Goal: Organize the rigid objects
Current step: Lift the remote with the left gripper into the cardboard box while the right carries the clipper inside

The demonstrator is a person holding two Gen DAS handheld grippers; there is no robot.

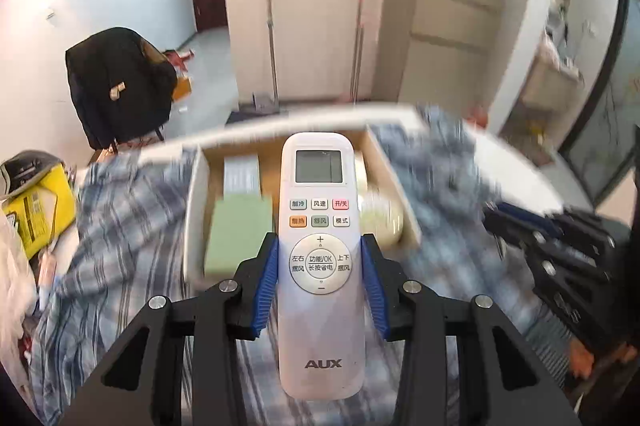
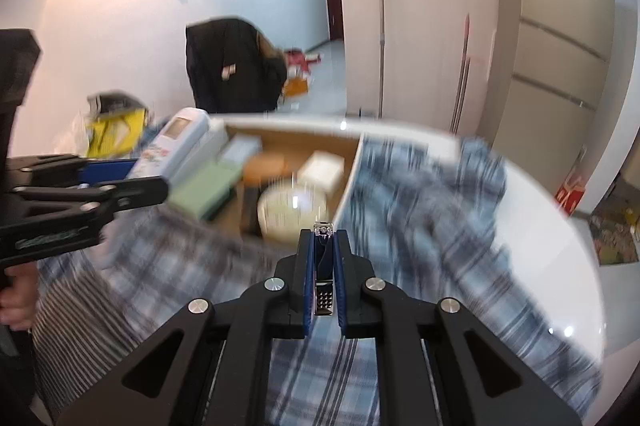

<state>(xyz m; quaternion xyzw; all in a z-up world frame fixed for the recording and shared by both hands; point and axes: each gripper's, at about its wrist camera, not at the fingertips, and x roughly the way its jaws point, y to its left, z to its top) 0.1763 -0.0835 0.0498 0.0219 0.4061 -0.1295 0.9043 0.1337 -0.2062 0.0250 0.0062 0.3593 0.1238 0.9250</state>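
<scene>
My left gripper (image 1: 320, 246) is shut on a white AUX air-conditioner remote (image 1: 320, 258), held above the plaid cloth in front of a shallow wooden box (image 1: 196, 194). The box holds a green block (image 1: 238, 230), a grey box (image 1: 241, 172) and a cream round tin (image 1: 380, 218). My right gripper (image 2: 323, 238) is shut on a metal nail clipper (image 2: 323, 266), held near the box's (image 2: 348, 182) front right corner, by the cream tin (image 2: 292, 212). The left gripper and remote (image 2: 172, 150) show at the left of the right wrist view.
A blue plaid cloth (image 1: 120, 226) covers the round white table (image 2: 552, 246) around the box. A yellow bag (image 1: 32, 210) lies at the table's left. A chair with a dark jacket (image 1: 120, 86) stands behind. Mops (image 1: 272, 26) lean on the wall.
</scene>
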